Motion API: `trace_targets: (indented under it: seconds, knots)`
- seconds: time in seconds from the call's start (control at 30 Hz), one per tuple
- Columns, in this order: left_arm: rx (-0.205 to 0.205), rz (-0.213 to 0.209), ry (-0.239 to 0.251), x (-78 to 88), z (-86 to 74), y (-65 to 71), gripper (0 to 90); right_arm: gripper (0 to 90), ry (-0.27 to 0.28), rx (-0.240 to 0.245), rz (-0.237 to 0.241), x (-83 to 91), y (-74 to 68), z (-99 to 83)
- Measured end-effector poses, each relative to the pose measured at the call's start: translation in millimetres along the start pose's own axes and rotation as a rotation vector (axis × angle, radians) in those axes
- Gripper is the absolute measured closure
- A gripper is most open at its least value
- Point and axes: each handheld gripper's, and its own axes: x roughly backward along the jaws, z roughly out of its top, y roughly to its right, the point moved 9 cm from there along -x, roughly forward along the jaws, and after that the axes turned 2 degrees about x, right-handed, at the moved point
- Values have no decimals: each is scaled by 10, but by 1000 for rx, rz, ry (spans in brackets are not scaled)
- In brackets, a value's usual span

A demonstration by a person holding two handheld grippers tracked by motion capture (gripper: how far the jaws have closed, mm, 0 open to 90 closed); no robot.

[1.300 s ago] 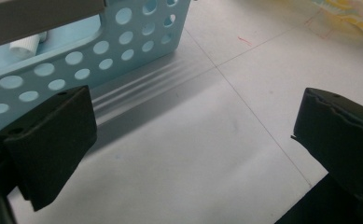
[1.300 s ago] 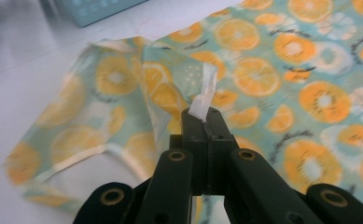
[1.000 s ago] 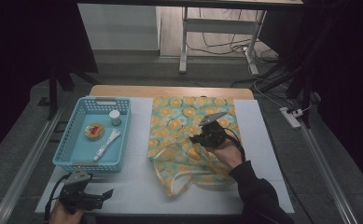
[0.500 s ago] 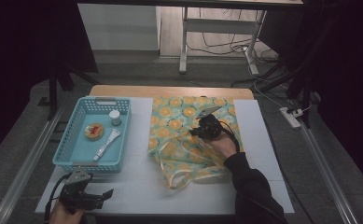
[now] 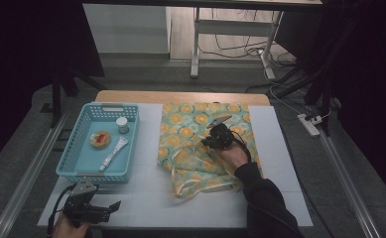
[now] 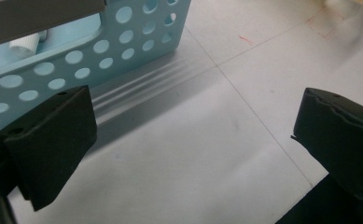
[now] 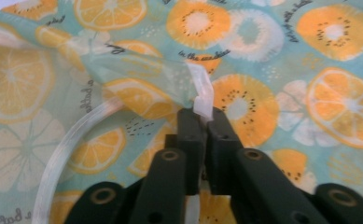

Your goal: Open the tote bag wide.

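Observation:
A teal cloth (image 5: 200,124) printed with orange slices lies on the white table mat, its near part folded over and rumpled. My right gripper (image 5: 206,141) sits low over the cloth's middle. In the right gripper view its jaws stand almost together with the cloth's white hem (image 7: 202,100) pinched at their tips (image 7: 203,114). They have just been opening slightly, and the hem is still between them. My left gripper (image 5: 112,207) rests at the front left of the table, open, with nothing between its jaws (image 6: 193,116).
A light blue perforated basket (image 5: 96,174) stands at the left, holding a small white jar (image 5: 122,124), a round tin (image 5: 100,139) and a white tube (image 5: 113,151). Its wall (image 6: 76,65) is close ahead of the left gripper. A power strip (image 5: 309,125) lies off the table's right.
My right gripper has moved a little farther away and lower, carrying the cloth's corner over the cloth. The fold now lies flatter. The left gripper has stayed put.

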Motion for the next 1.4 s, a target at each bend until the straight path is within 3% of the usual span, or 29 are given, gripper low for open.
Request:
trace_targets:
  seconds: [0.03, 0.17, 0.27, 0.47, 0.57, 0.87, 1.03, 1.23, 1.4]
  knots:
    - [-1, 0, 1, 1, 0, 1, 0, 742, 0, 0, 0, 0, 0, 0]
    - [-1, 0, 1, 1, 0, 1, 0, 569, 36, -16, -25, 184, -6, 98]
    - [-2, 1, 0, 1, 0, 2, 0, 523, 45, -23, -30, 270, -19, 126]
    - [-2, 4, -2, -1, 0, 2, 0, 382, 78, -35, 5, 513, -148, 138]
    - [-1, 4, -2, -1, 0, 2, 0, 267, 58, -39, 38, 609, -268, 70]
    - [-2, 6, -4, -2, -1, 2, 0, 65, 7, -62, 75, 720, -505, -152]
    - [-4, 7, -5, -3, -1, 4, 0, 19, -50, -36, 88, 680, -680, -420]
    - [-5, 7, -4, -4, 1, 6, 0, 21, -126, 4, 48, 535, -701, -667]
    - [-5, 7, -5, -5, 0, 5, 0, 69, -142, 28, 8, 474, -682, -734]
